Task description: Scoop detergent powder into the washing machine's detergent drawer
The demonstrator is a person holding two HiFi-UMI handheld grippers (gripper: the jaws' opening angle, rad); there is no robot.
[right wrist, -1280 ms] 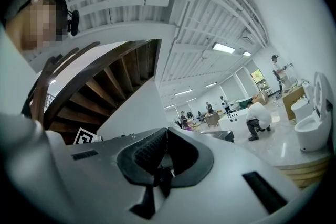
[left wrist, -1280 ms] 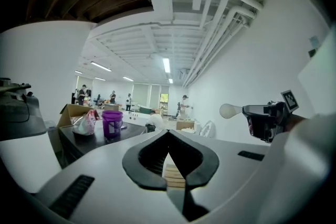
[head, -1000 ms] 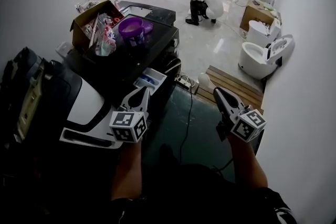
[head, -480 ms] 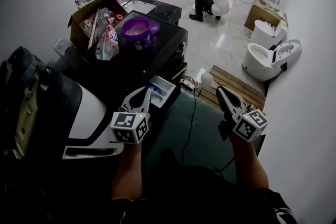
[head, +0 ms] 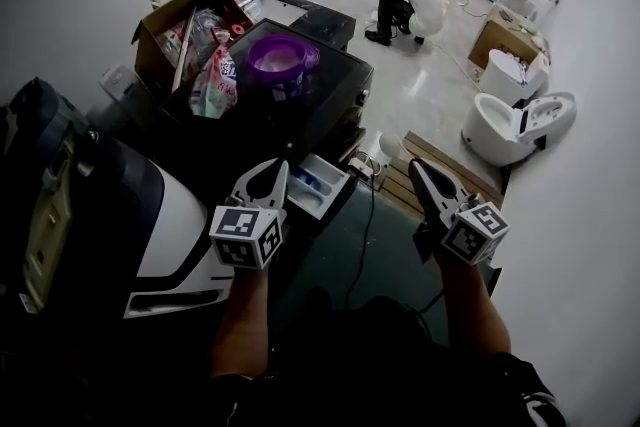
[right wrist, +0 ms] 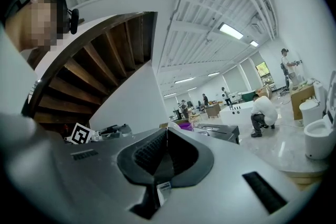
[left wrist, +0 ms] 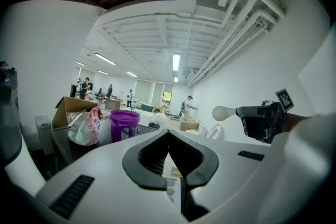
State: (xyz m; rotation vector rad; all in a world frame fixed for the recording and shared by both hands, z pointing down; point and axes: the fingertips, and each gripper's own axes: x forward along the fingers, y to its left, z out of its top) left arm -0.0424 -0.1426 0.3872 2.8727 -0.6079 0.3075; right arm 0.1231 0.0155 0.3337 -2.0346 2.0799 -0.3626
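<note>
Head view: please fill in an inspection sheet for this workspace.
Surface: black washing machine top, partly occupied.
Job's things: white detergent drawer pulled open; purple round tub on the machine top; white scoop held.
Clutter: open cardboard box with bags inside.
Grippers: left gripper shut, nothing between its jaws; right gripper shut on the scoop.
Cables: black cable on the dark floor.
Surroundings: white toilet; crouching person.
</note>
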